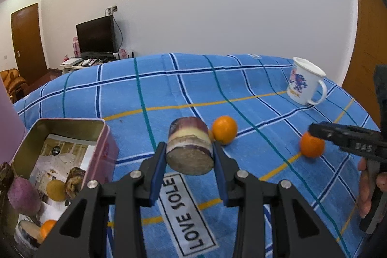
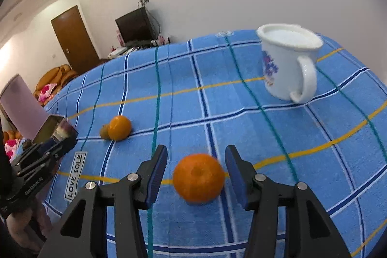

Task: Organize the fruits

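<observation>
Small fruit [image 2: 104, 131] — half-hidden behind orange [image 2: 119, 127]

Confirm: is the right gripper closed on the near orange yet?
Not yet. The right gripper is open: its blue-padded fingers flank the round orange with gaps on both sides.

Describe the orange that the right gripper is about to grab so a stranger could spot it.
On the blue checked cloth, look nearer than the white mug. The orange sits alone between the open right gripper fingers; the other orange lies farther left, touching a small brownish fruit.

Small brownish fruit [image 2: 104, 131] behind orange [image 2: 119, 127]
</observation>
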